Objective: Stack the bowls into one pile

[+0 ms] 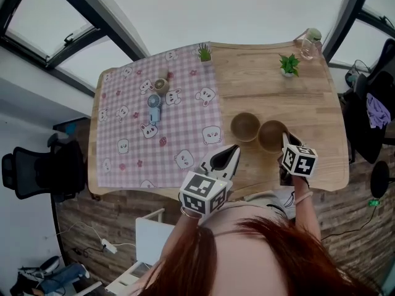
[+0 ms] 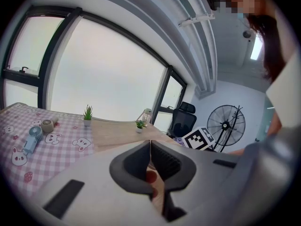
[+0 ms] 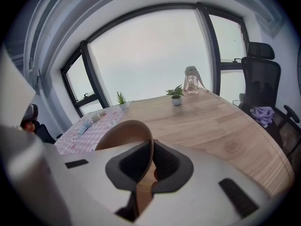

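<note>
Two brown bowls sit side by side on the wooden table [image 1: 271,91]. The left bowl [image 1: 245,126] stands free. My right gripper [image 1: 286,142] is shut on the near rim of the right bowl [image 1: 271,134]. In the right gripper view, that bowl [image 3: 123,133] rises on the left and its thin wall runs between the right gripper [image 3: 151,147] jaws. My left gripper [image 1: 232,155] hovers over the table's front edge, left of the bowls, shut with nothing in it. In the left gripper view, the left gripper [image 2: 150,144] jaws meet, and neither bowl shows.
A pink checked cloth [image 1: 133,159] covers the table's left half, with a small blue fan [image 1: 153,108] and a little pot [image 1: 162,85] on it. Two small plants [image 1: 204,53] [image 1: 288,65] and a bottle [image 1: 310,42] line the far edge. Office chairs [image 1: 370,113] stand at the sides.
</note>
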Tool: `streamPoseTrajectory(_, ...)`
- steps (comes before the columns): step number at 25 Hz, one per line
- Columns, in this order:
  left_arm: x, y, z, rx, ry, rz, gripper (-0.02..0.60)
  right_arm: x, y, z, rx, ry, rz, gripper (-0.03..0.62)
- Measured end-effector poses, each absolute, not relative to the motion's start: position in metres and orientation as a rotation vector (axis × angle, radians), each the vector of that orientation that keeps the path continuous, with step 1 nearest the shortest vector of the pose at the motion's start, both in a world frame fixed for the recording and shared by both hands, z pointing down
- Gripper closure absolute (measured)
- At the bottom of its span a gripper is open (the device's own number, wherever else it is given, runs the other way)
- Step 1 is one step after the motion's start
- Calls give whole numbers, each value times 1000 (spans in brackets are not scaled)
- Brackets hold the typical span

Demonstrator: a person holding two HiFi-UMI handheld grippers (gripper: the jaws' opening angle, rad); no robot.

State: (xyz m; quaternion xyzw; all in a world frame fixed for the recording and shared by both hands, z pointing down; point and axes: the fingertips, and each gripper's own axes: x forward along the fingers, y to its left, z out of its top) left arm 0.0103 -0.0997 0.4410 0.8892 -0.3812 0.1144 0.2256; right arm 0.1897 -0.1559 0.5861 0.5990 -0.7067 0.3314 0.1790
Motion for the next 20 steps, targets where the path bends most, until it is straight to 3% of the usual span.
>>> streamPoseTrajectory(20, -33, -98, 441, 2402, -1163, 263, 571, 140, -169, 567, 1590, -2090, 857, 579)
